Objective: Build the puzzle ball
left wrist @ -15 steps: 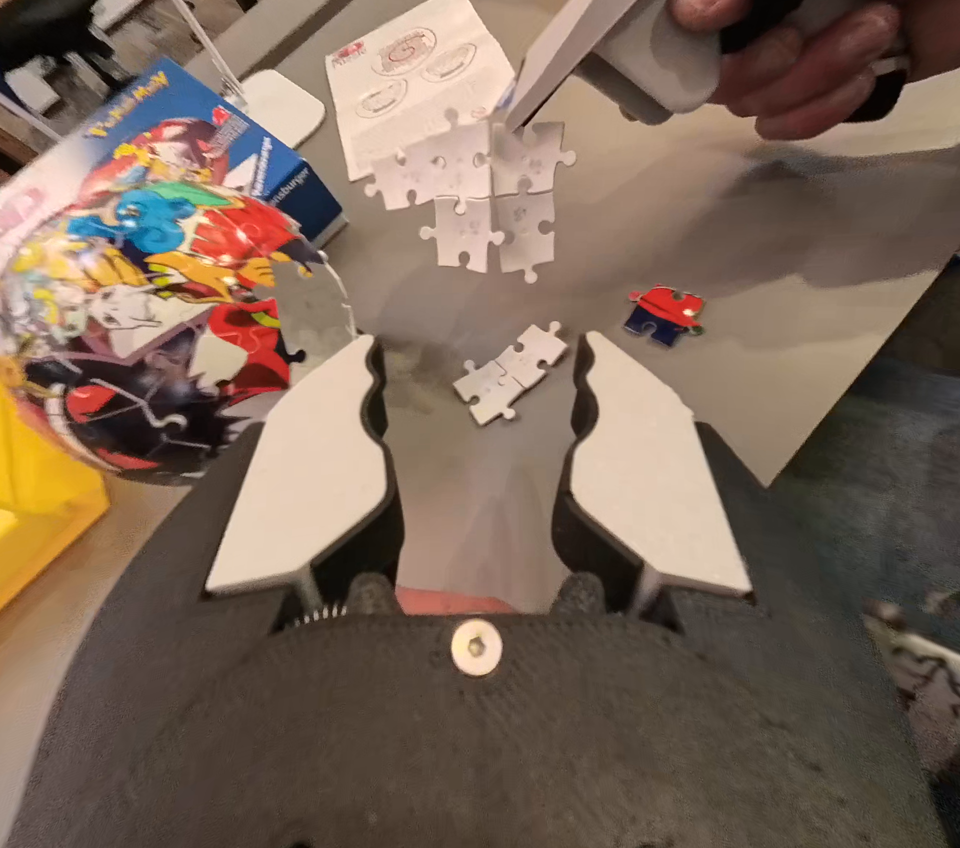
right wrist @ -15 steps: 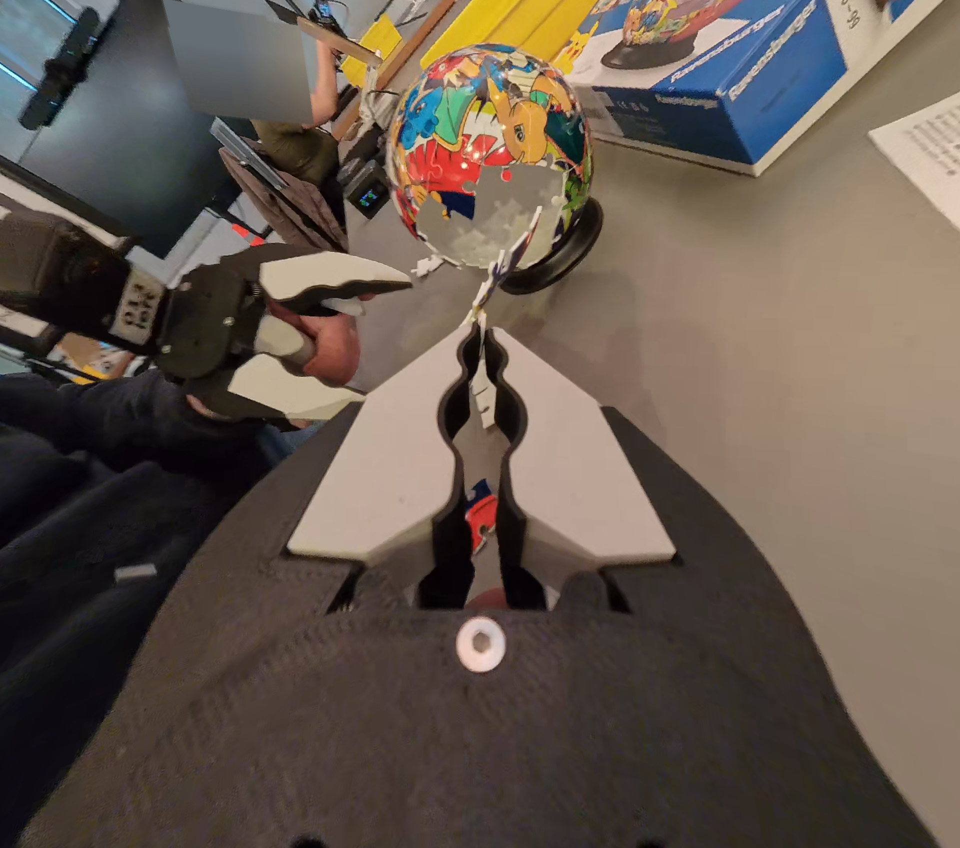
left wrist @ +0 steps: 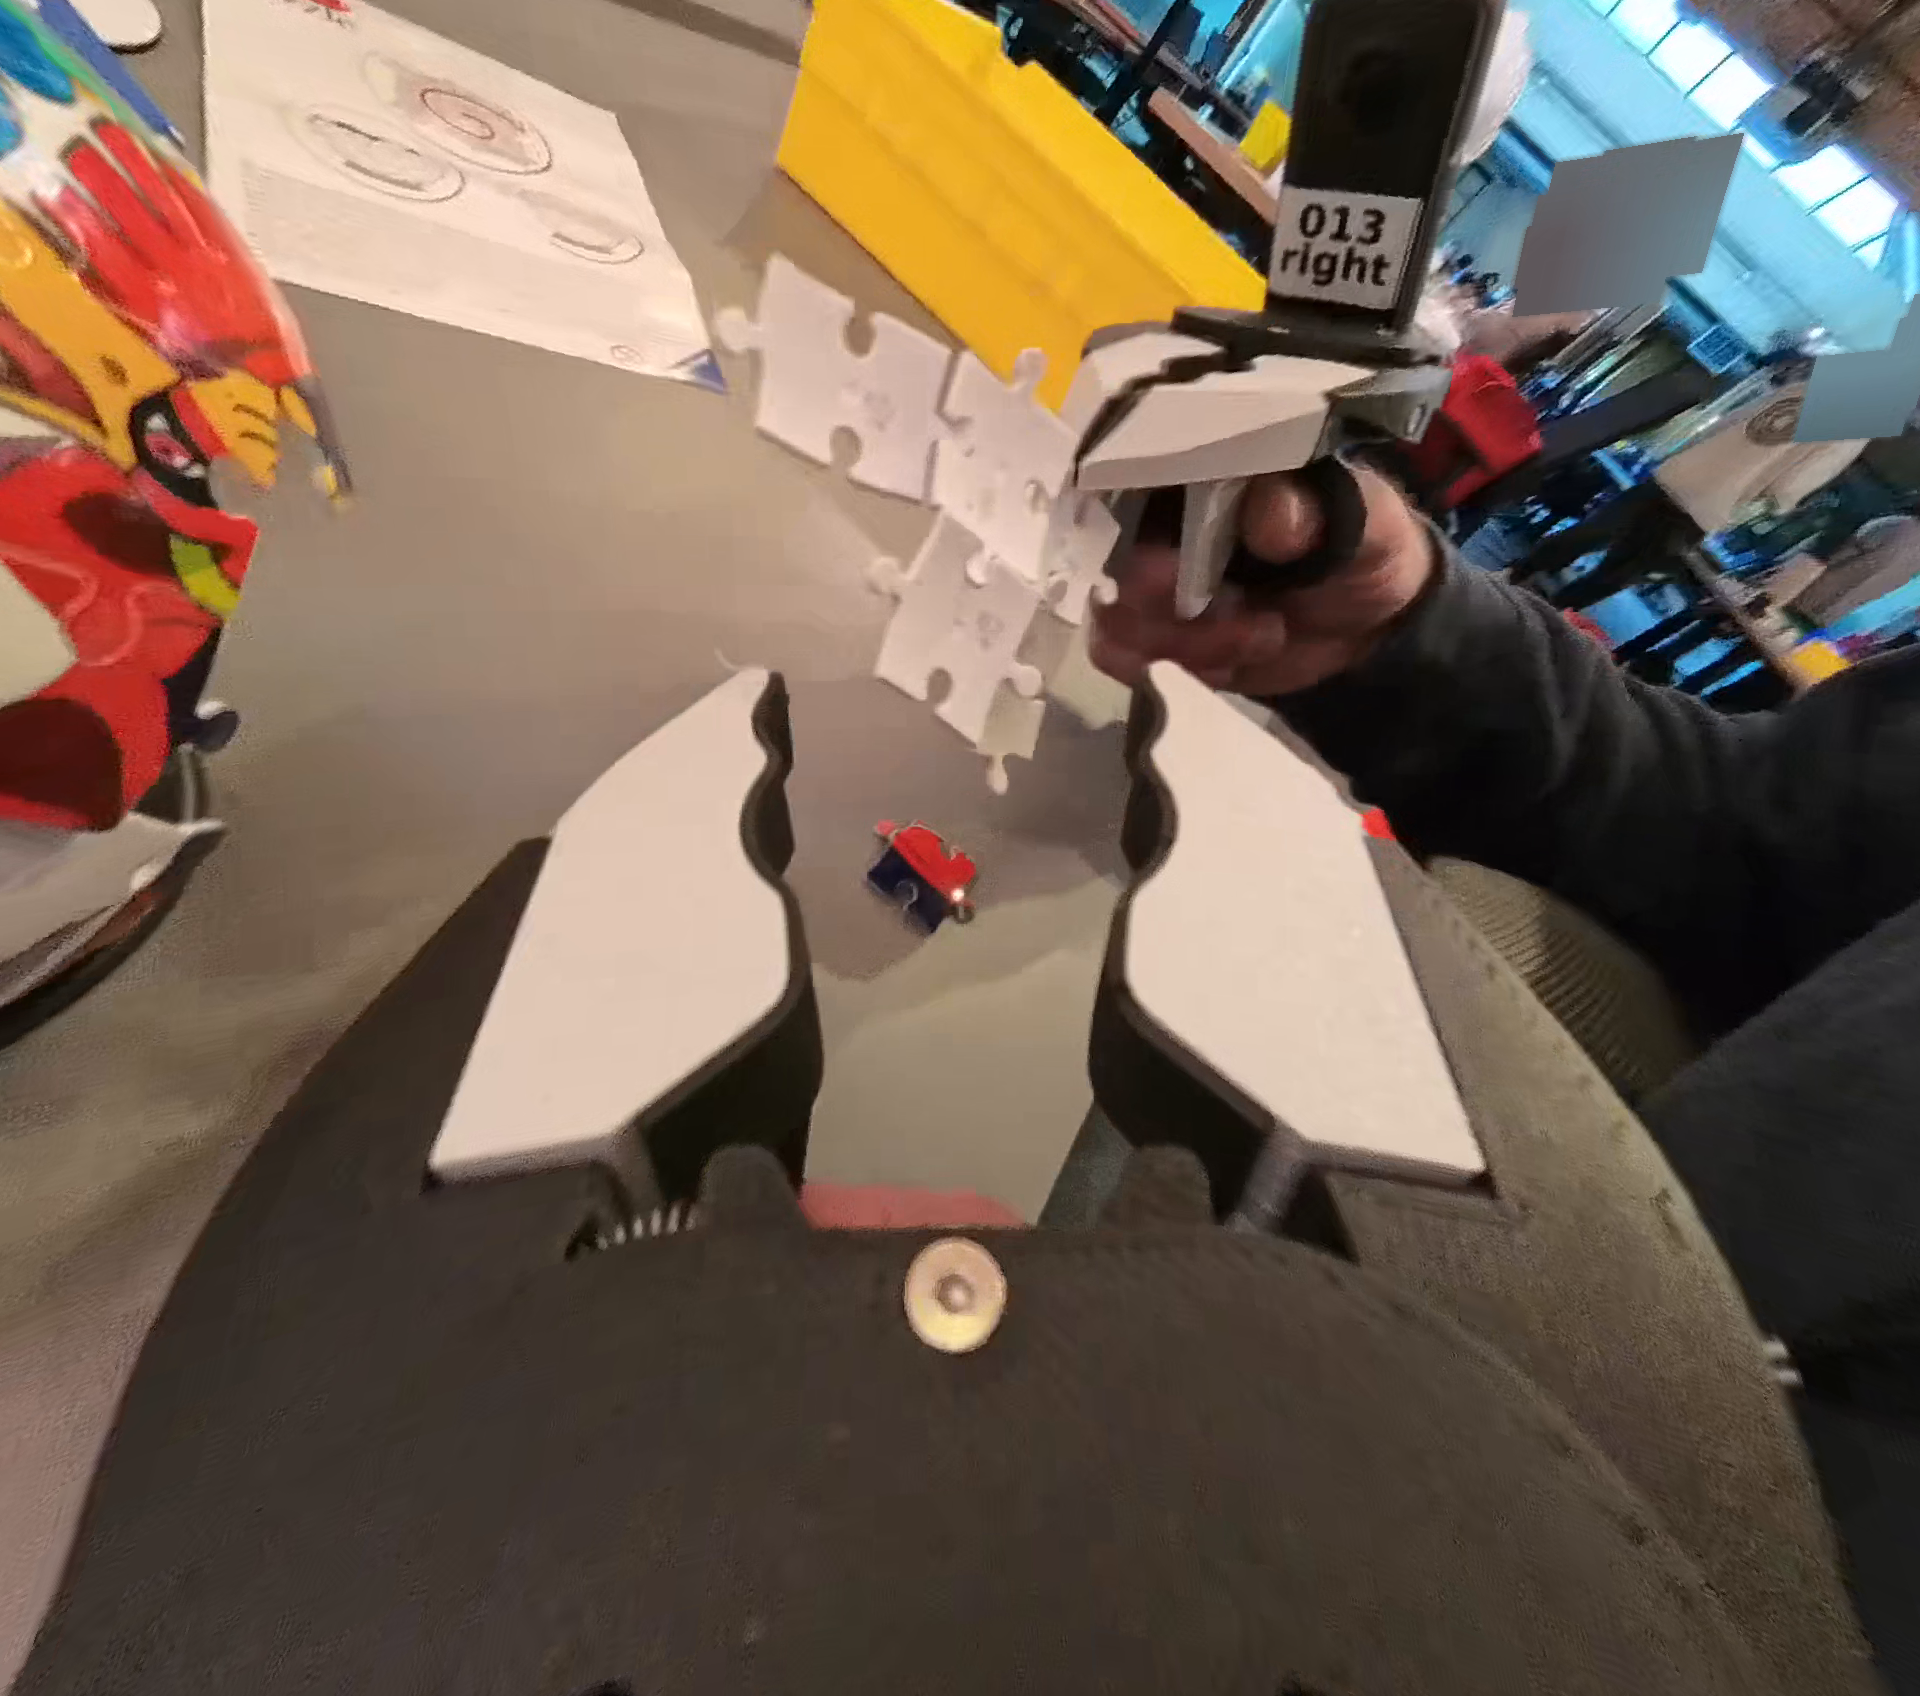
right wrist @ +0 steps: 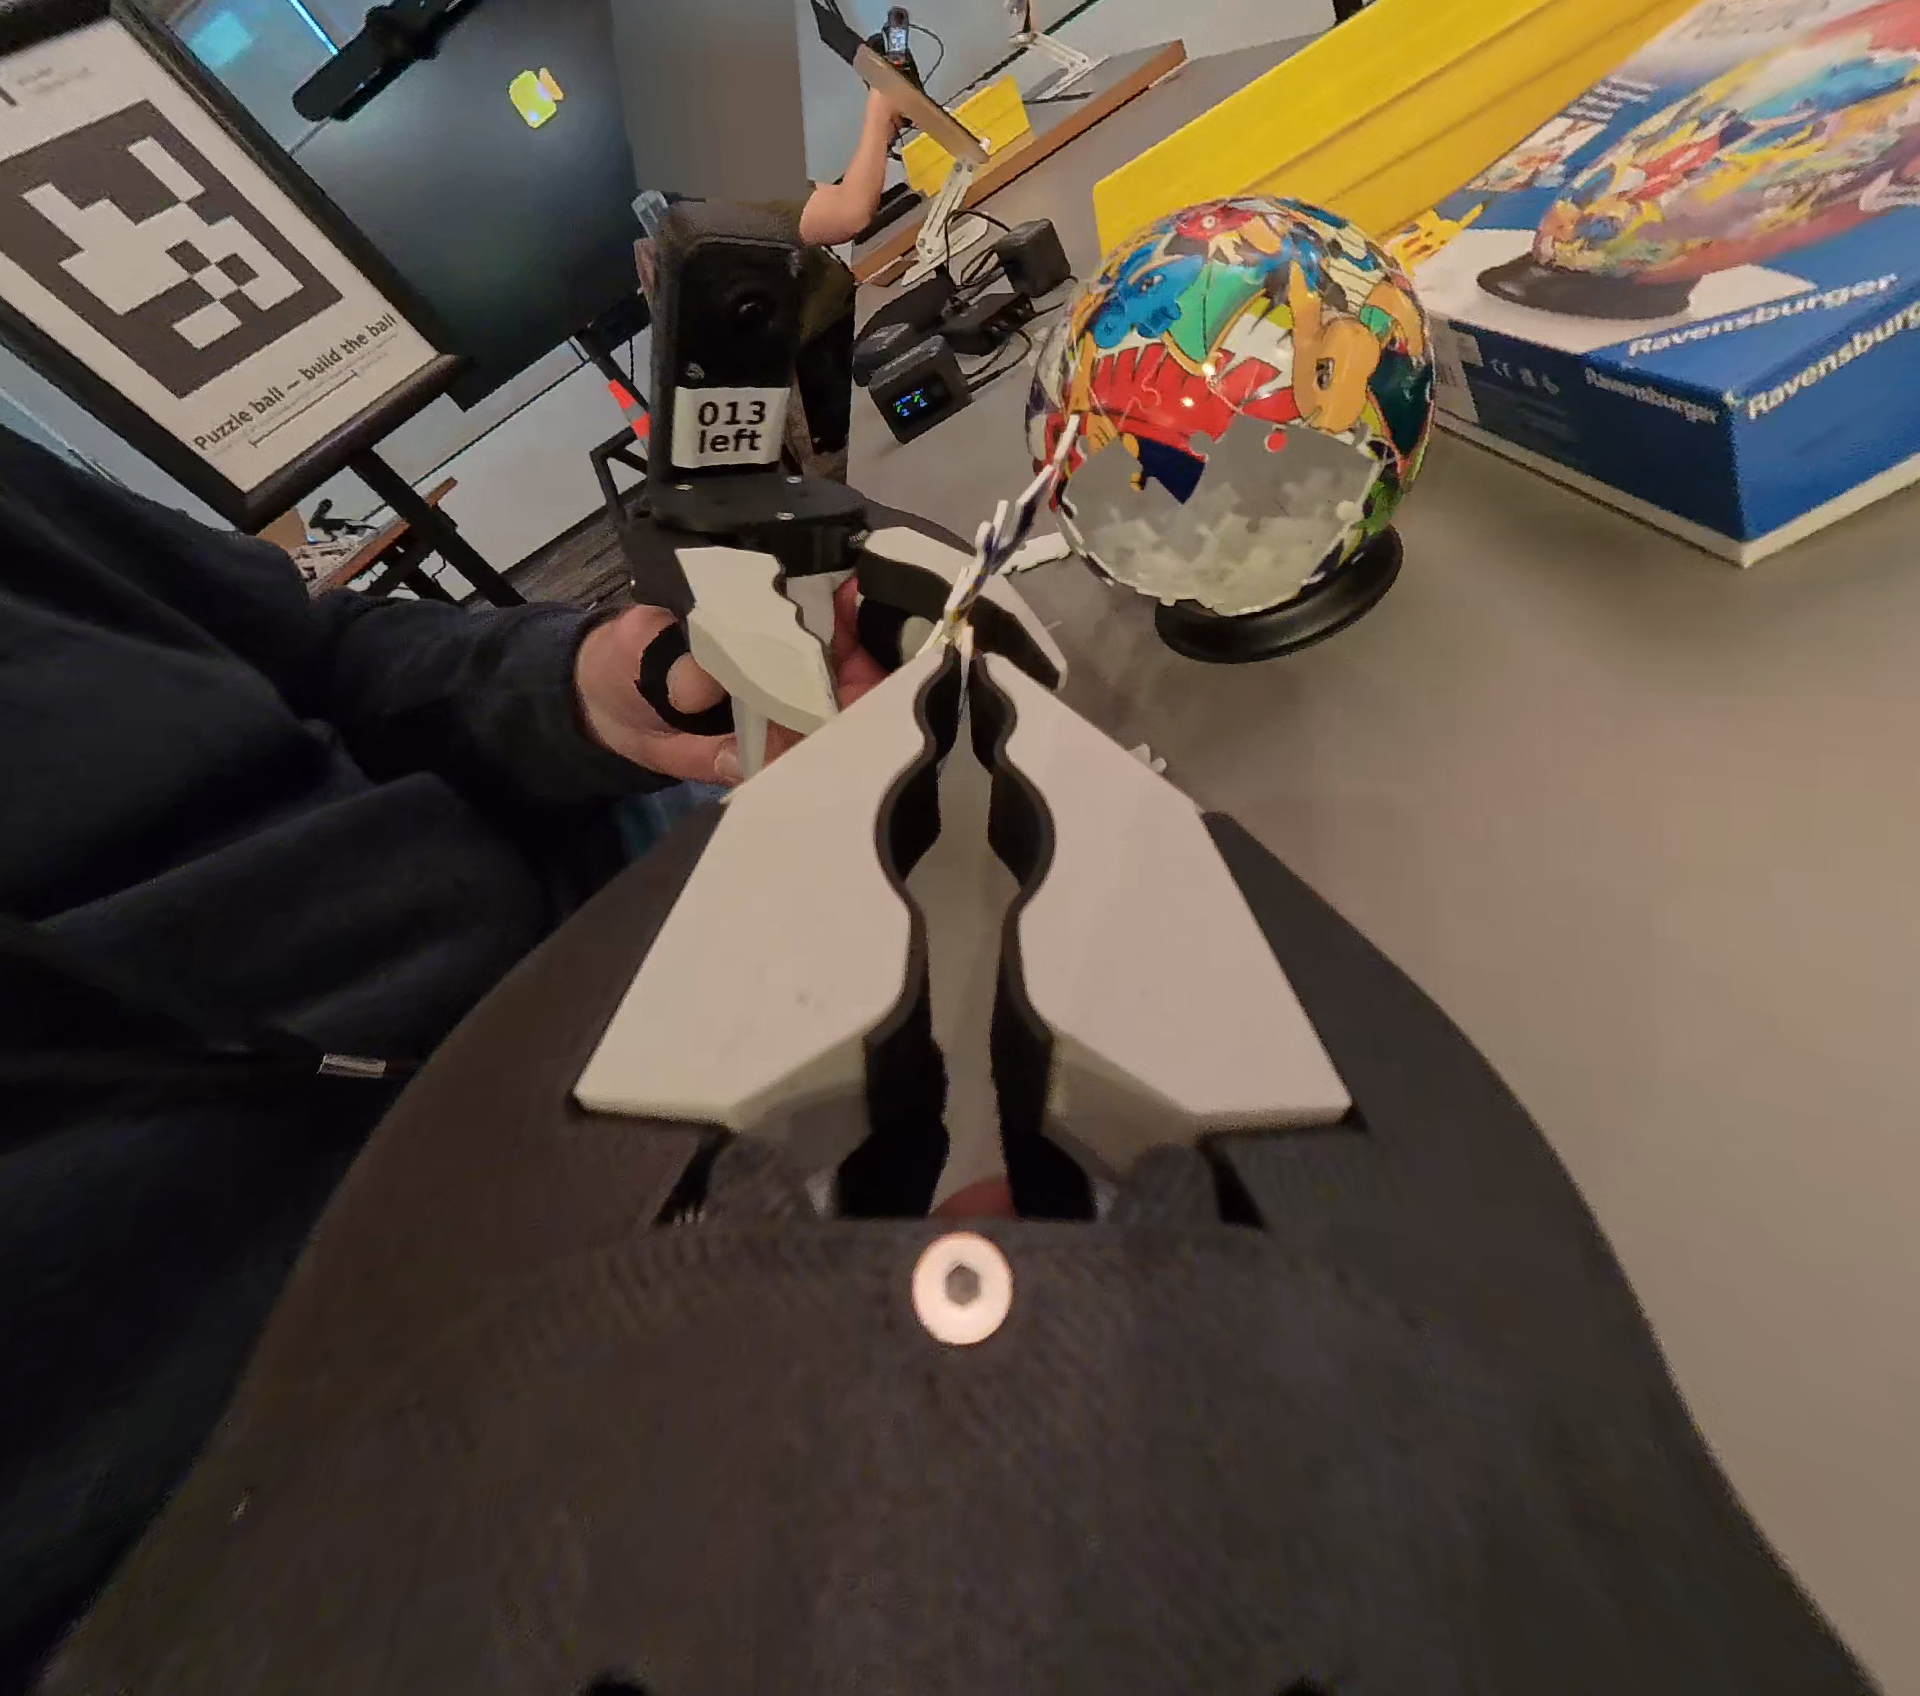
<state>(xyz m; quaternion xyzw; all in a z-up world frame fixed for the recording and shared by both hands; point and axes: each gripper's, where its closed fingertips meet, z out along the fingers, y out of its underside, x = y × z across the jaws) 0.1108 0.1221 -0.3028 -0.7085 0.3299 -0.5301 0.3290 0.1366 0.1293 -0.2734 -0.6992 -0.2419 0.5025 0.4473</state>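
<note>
Pinched by one edge in the right gripper (right wrist: pixel 961 659), held above the surface near the puzzle ball (right wrist: pixel 1231 399), the joined puzzle-piece panel (left wrist: pixel 935 493) looks light and liable to unclip, so the empty, wide-jawed left gripper (left wrist: pixel 951 701) should support its far edge.

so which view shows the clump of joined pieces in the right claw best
The left wrist view: the joined white pieces show their blank backs broadside, four or so locked together, hanging from the shut right claw. The right wrist view sees the same clump only edge-on, a thin strip rising from its claw tips toward the puzzle ball.
</note>
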